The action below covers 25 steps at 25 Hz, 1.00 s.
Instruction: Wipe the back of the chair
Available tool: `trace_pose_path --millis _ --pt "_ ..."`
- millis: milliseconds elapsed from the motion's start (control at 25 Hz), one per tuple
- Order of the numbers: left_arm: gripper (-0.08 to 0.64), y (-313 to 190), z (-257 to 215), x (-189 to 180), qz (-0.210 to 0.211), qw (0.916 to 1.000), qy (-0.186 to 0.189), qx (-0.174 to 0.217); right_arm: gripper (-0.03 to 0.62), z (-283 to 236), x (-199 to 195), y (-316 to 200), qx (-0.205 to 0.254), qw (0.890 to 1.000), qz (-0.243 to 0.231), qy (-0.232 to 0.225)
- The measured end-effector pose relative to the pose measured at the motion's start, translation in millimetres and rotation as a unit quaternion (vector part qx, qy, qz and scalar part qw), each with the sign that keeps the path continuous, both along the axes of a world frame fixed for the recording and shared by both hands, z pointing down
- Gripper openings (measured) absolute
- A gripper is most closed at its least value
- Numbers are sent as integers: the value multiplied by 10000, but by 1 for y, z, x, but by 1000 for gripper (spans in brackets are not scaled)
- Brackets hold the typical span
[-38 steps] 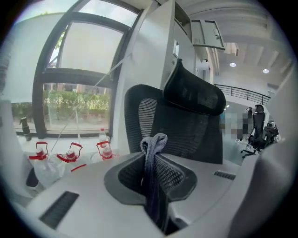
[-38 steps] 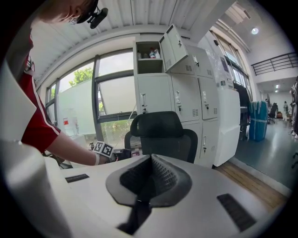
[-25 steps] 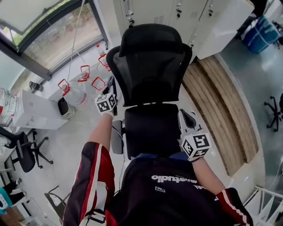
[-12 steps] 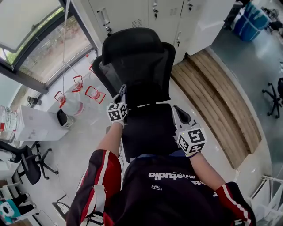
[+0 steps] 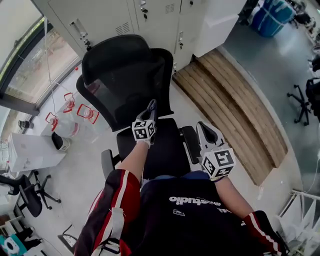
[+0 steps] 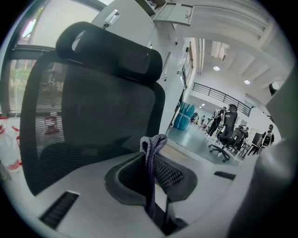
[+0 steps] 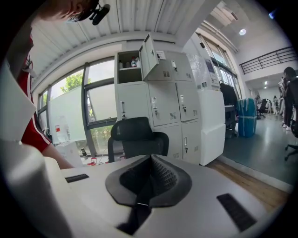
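A black mesh office chair faces me, its backrest (image 5: pixel 122 92) and headrest (image 5: pixel 115 52) beyond the seat (image 5: pixel 160 150). My left gripper (image 5: pixel 152 106) hovers over the seat, close in front of the backrest's lower right part, shut on a grey-purple cloth (image 6: pixel 152 148) that sticks up between the jaws. In the left gripper view (image 6: pixel 151 160) the backrest (image 6: pixel 88 116) fills the left half. My right gripper (image 5: pixel 206 129) is by the chair's right armrest (image 5: pixel 190 142), shut with nothing in it. The right gripper view (image 7: pixel 149 160) has the chair (image 7: pixel 137 137) farther off.
Grey lockers (image 5: pixel 150 15) stand behind the chair. A slatted wooden platform (image 5: pixel 235 110) lies to the right. Clear water jugs with red handles (image 5: pixel 67 117) and a white box (image 5: pixel 27 150) sit on the left. Other office chairs (image 5: pixel 25 192) and a blue bin (image 5: pixel 272 17) are around.
My left gripper has moved from the backrest's left edge rightwards to a spot over the seat in front of the backrest. The head view has swung, shifting the chair left. The right gripper barely moved.
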<state>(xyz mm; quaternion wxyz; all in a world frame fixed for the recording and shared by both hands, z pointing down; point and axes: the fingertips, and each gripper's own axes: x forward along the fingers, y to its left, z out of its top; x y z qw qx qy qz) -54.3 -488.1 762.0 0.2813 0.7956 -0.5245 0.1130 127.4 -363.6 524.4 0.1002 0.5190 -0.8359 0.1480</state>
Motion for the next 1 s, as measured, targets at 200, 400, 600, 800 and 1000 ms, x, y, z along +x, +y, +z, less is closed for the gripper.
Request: trace_pose_path --millis 200,400,600,800,1000 --pt "60 -30 35 59 121 9997 46 -202 11 22 60 -23 -263 9992 273 92" --pt "60 -58 59 99 102 9996 -32 -275 11 38 104 -41 -421 9981 406 169" --pt "58 -69 71 110 36 9993 2 -368 12 49 109 -47 -505 9982 243 218" --pt "60 -70 76 93 -105 9992 25 -387 12 59 96 -49 -592 9979 55 243" --pt "60 -62 78 47 -345 9985 -26 -436 13 57 73 -45 -597 9979 -45 235"
